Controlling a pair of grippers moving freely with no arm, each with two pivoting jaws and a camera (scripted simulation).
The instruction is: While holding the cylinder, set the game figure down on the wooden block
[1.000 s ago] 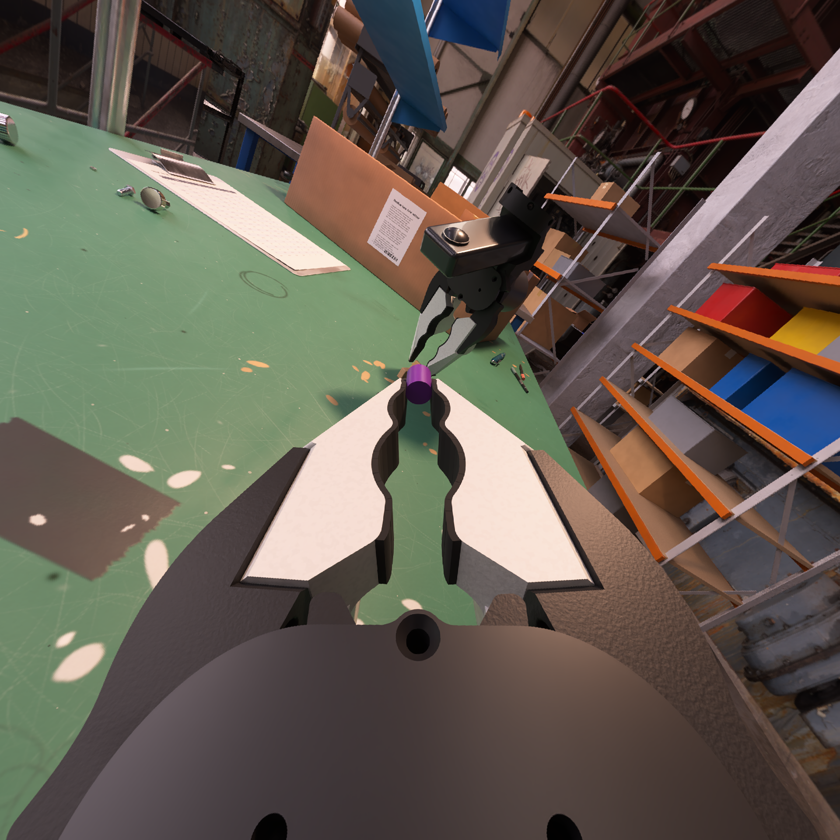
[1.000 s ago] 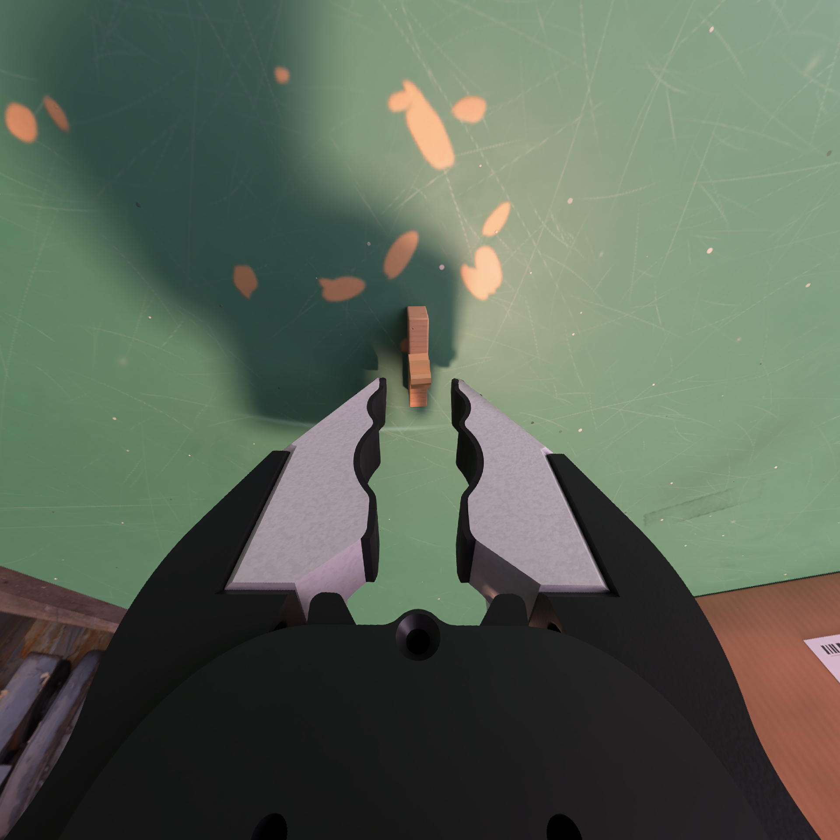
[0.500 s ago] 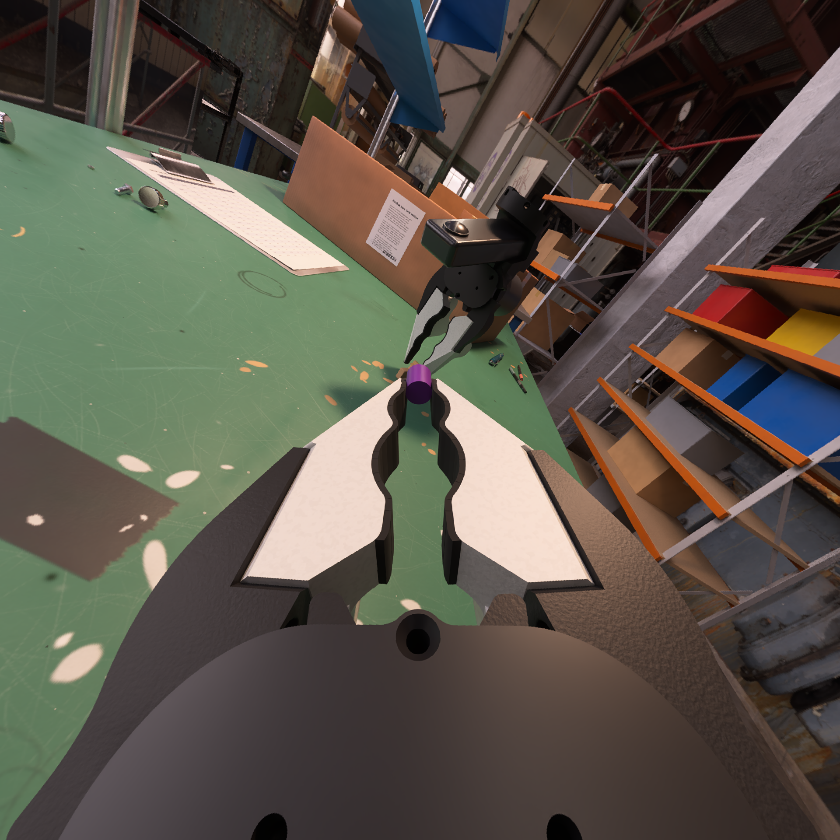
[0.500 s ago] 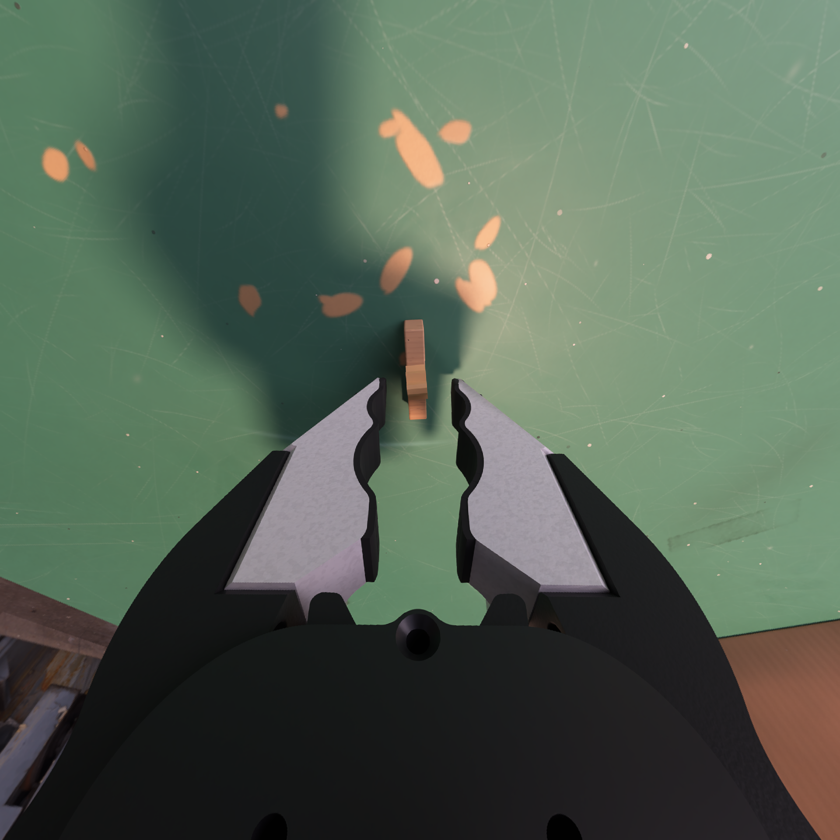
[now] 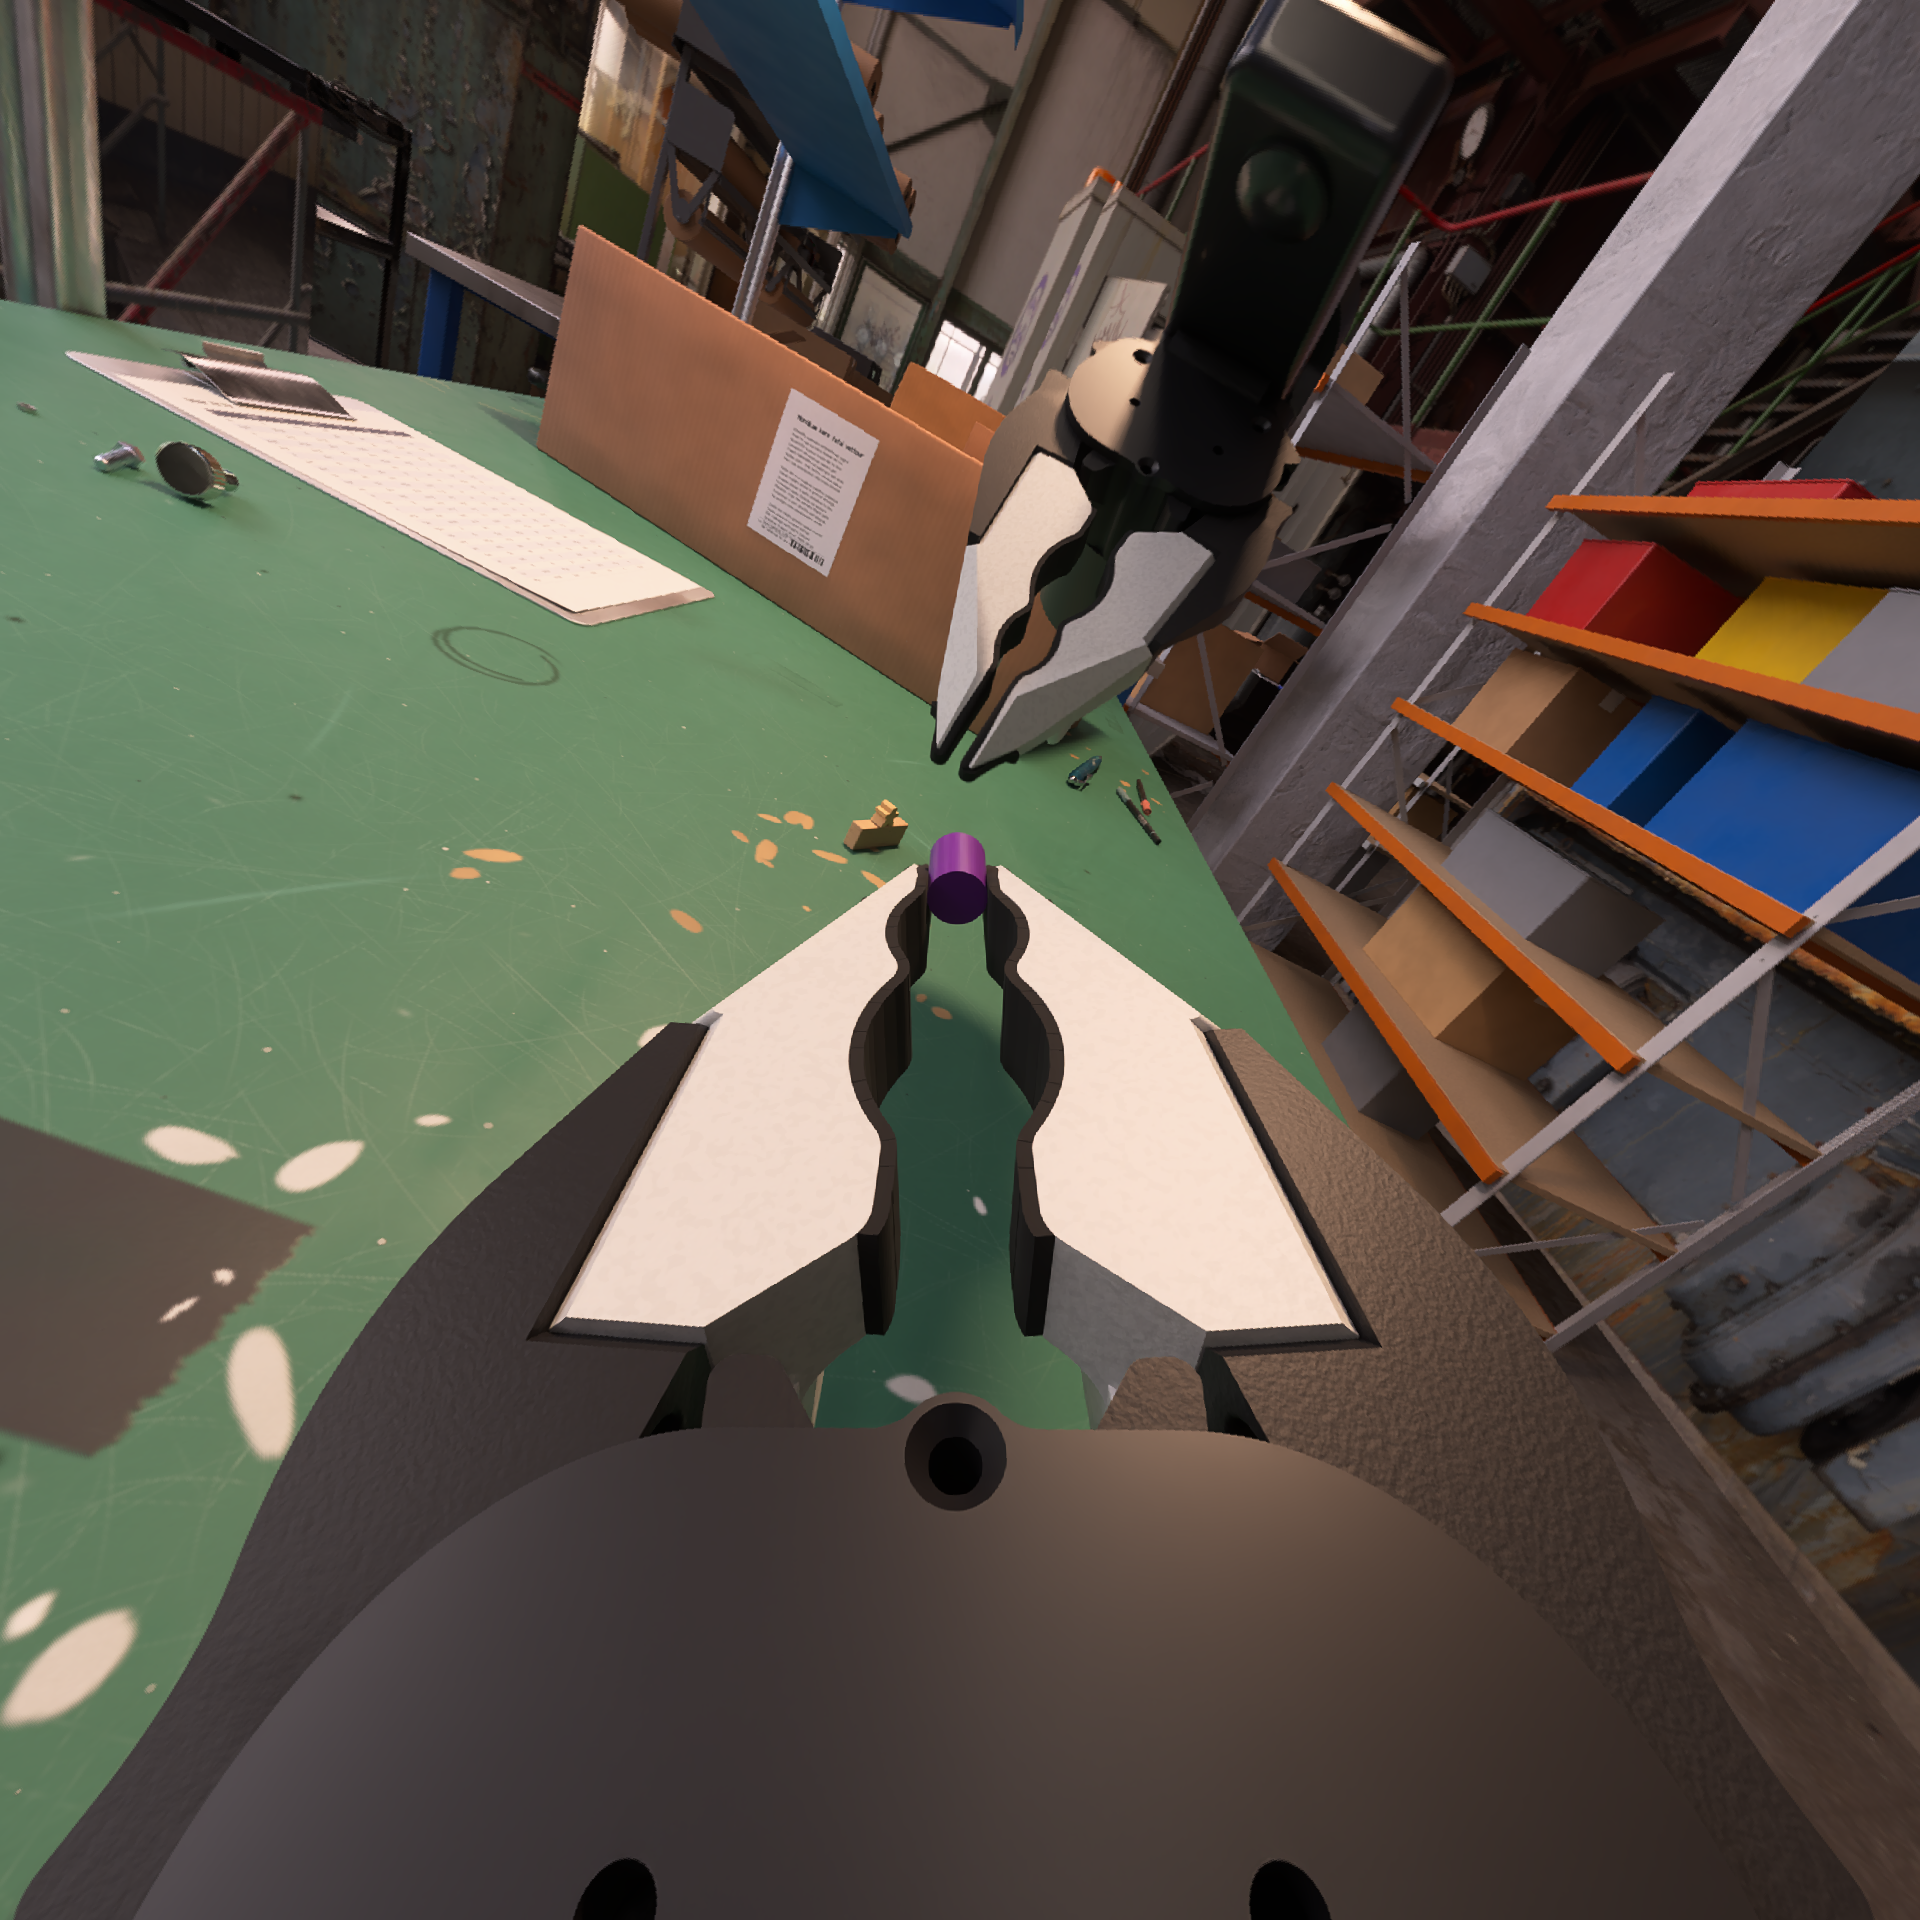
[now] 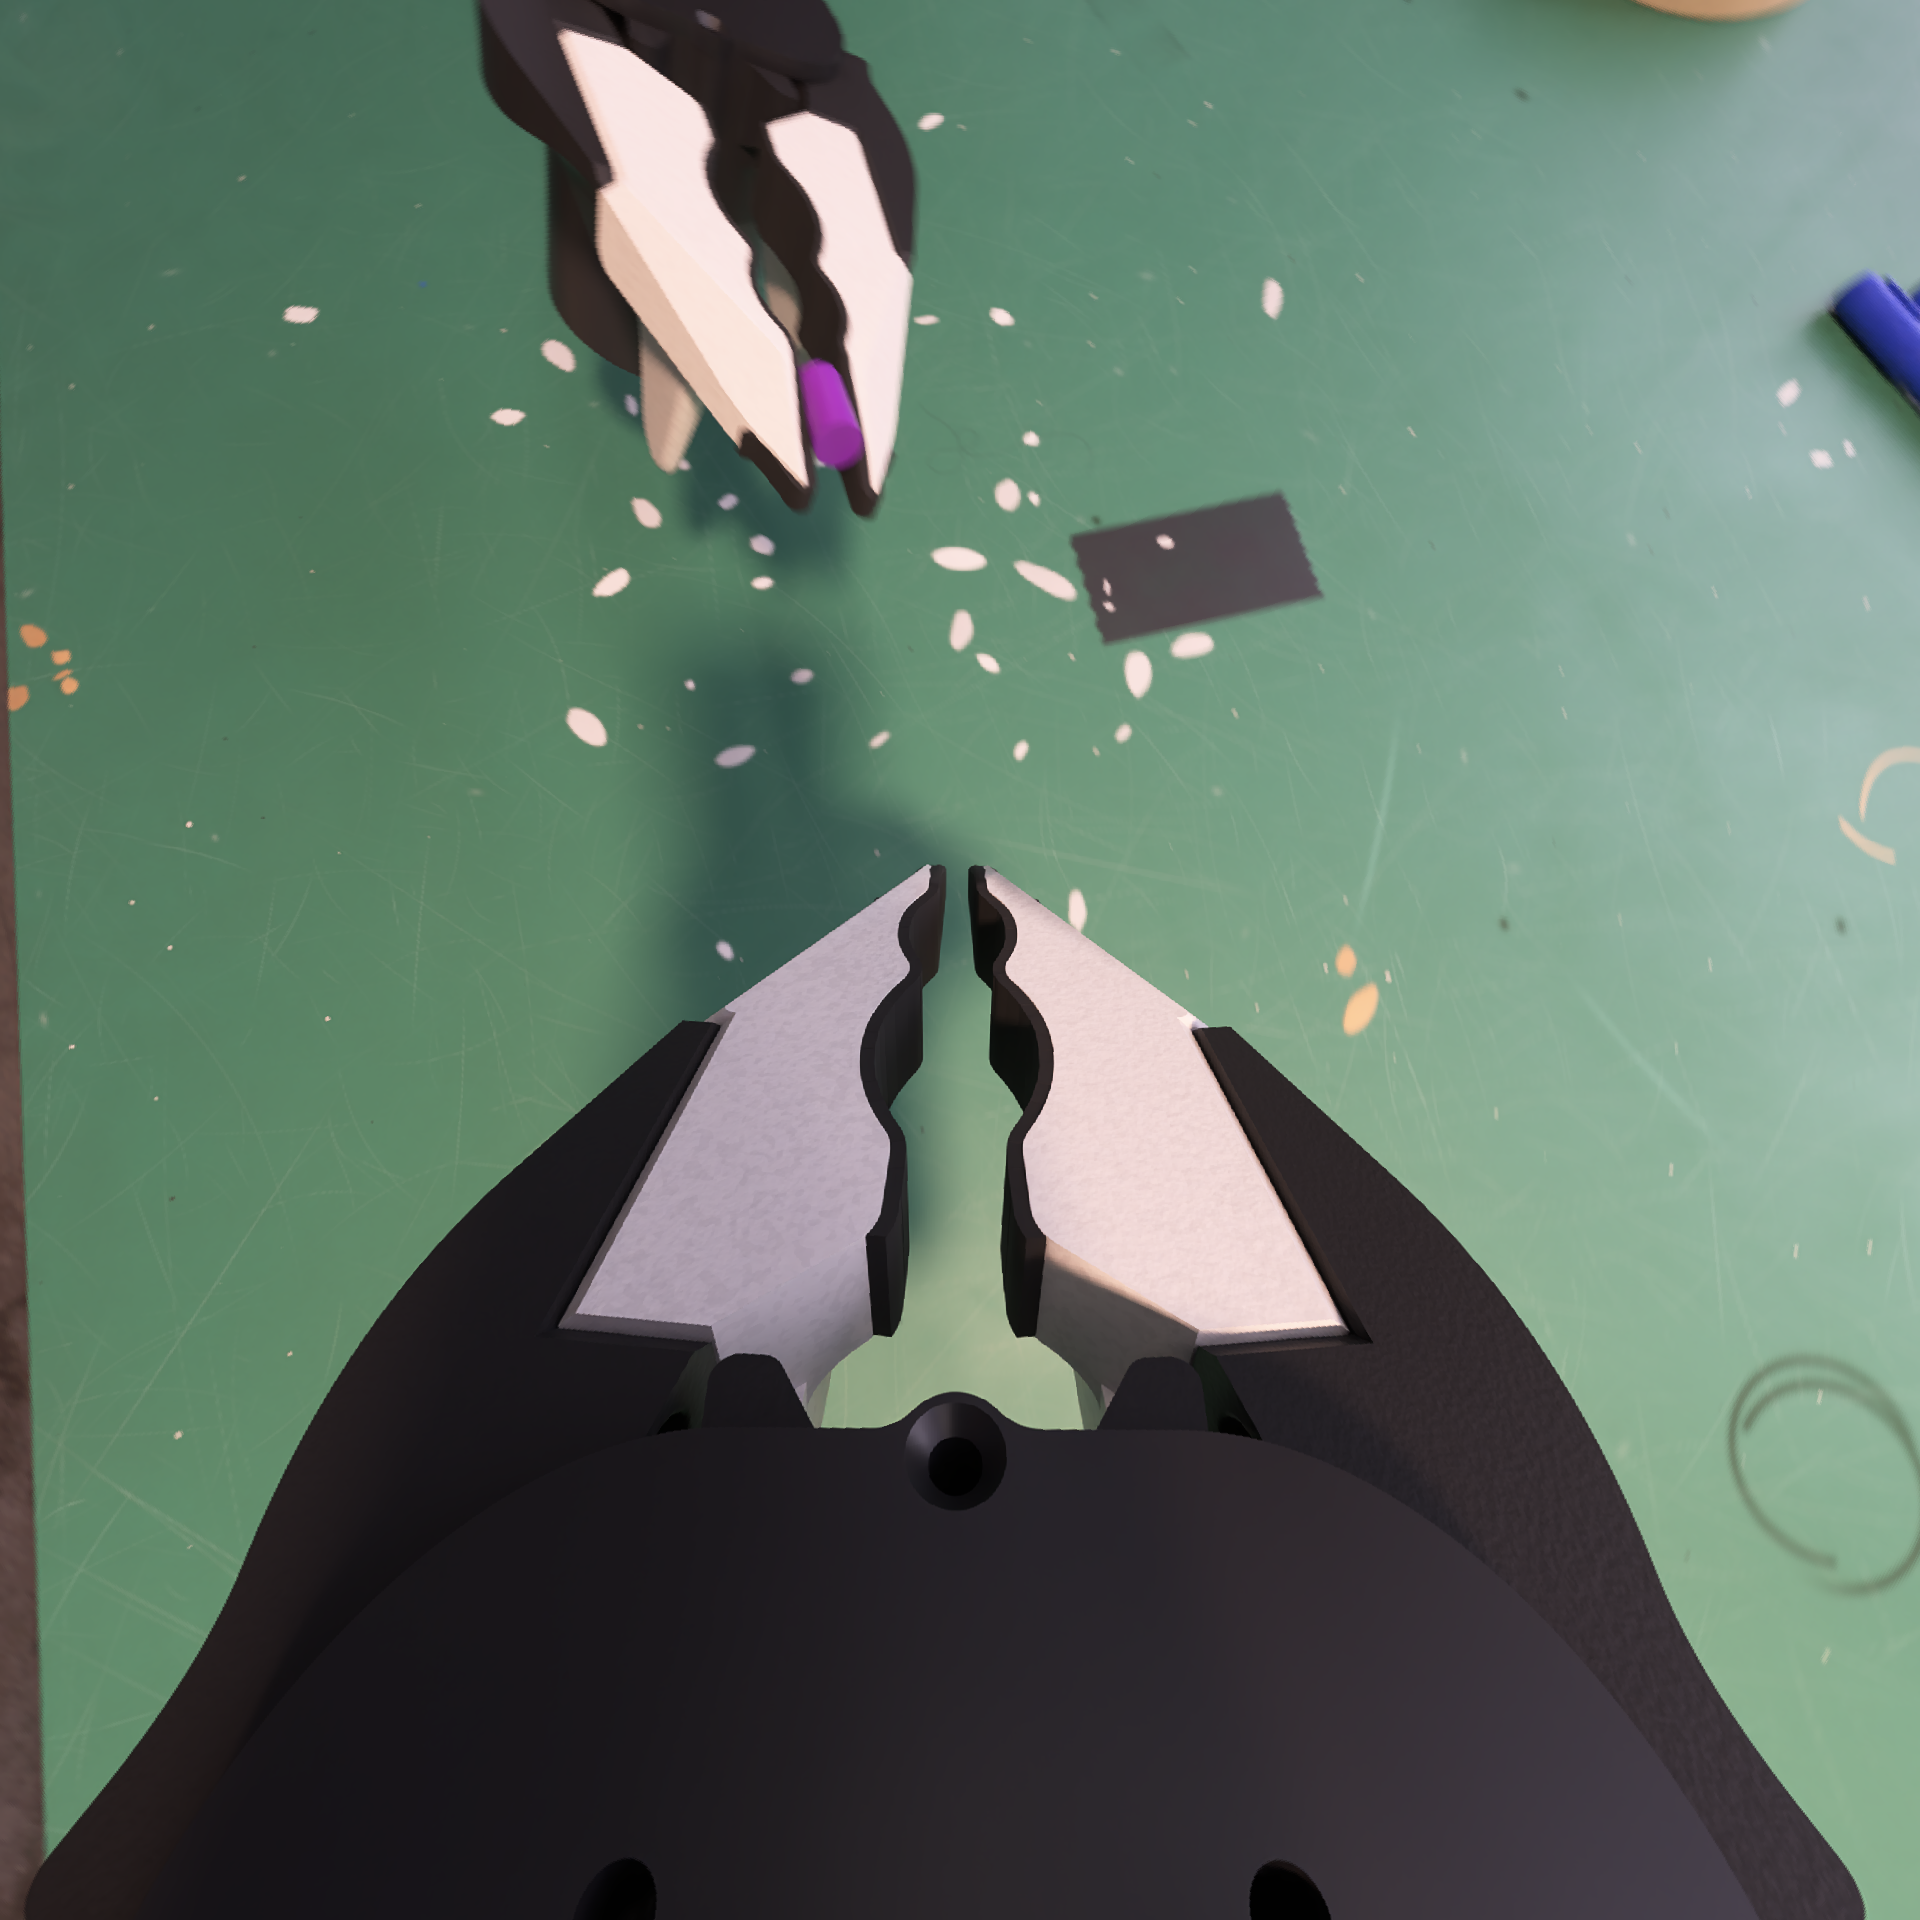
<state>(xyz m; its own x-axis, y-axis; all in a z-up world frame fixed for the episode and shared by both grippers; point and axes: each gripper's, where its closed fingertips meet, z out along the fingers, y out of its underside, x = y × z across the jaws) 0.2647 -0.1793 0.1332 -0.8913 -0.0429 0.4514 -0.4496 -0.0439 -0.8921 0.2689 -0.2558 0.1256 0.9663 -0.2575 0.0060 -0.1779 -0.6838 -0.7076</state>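
A: Lifted off since a second ago: right gripper (image 5: 961, 764) up, clear of game figure (image 5: 876, 828), jaws nearly together, holding nothing.
B: Counts?
A: One figure, lying on green table (image 5: 312, 831). One purple cylinder (image 5: 956, 878), clamped at tips of left gripper (image 5: 956, 883). Two grippers. Wooden block not seen.

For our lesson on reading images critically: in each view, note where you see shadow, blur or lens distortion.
Right wrist view: a broad soft shadow darkens the green table ahead of the right gripper; the left gripper and its purple cylinder look slightly motion-blurred. Left wrist view: sharp throughout, but the wide angle tilts and bows the shelving; a shadow lies between the left gripper's fingers.
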